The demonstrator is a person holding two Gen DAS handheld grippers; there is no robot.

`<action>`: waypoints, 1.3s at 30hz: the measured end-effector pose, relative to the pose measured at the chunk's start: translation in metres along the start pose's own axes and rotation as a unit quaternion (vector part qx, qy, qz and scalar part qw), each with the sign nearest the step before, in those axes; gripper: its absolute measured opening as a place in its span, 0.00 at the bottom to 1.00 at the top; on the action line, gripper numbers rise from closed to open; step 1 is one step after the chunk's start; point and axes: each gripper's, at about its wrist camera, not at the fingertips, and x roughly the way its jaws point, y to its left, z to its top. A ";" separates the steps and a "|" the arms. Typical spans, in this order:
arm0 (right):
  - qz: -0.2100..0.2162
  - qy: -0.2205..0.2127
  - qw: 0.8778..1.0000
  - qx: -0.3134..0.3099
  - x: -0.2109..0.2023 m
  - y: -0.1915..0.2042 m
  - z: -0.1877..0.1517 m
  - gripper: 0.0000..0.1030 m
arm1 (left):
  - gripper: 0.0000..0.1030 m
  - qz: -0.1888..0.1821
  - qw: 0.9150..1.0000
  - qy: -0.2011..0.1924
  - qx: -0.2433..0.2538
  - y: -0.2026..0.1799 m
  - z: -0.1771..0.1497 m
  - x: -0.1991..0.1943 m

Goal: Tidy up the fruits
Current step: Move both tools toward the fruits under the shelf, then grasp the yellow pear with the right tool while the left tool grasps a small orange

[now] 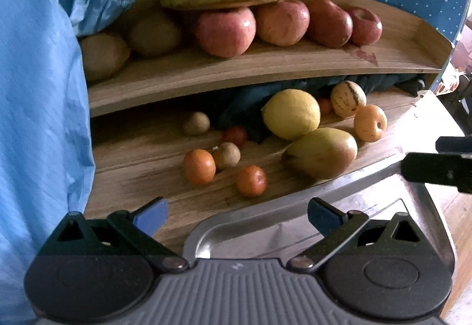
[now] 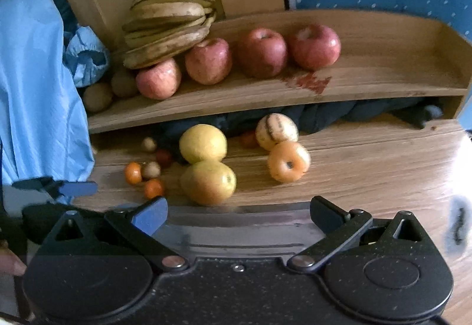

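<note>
Wood-grain tabletop (image 2: 368, 177) carries the work area, with a raised wooden shelf (image 2: 383, 83) behind it. Nearest, both claws stand released and empty: left claw (image 1: 237, 214) and right claw (image 2: 239, 214) hang over the rim of a metal tray (image 1: 368, 201) at 6 o'clock. Just beyond the tray lies the loose fruit. A mango (image 2: 208, 182) sits touching a lemon (image 2: 203, 143) behind it; small oranges (image 1: 199, 166) and brown round fruits cluster at 9 o'clock; an orange persimmon-like fruit (image 2: 289, 161) rests against a striped melon (image 2: 276, 131) at 1 o'clock. Dark cloth (image 2: 354, 115) is bunched under the shelf. Farther back, apples (image 2: 261, 52) line the shelf with bananas (image 2: 168, 24) stacked on them at 11 o'clock. Judgement: the mango is likely heavy, smooth and bruisable; take it across its narrow middle with gentle closure. Small oranges should be light and prone to roll; grip at their widest girth.
</note>
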 end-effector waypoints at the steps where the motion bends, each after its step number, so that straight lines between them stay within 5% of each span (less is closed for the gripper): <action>1: 0.004 0.004 1.000 -0.002 0.005 0.002 0.002 0.99 | 0.99 -0.001 1.000 0.000 -0.003 0.001 -0.001 0.001; 17: 0.050 0.058 0.997 -0.002 0.071 0.004 0.031 0.94 | 0.90 -0.018 0.998 0.016 -0.062 0.015 0.002 0.020; 39: 0.075 0.092 0.993 0.013 0.102 0.010 0.030 0.82 | 0.72 -0.028 0.997 0.010 -0.078 0.014 0.000 0.030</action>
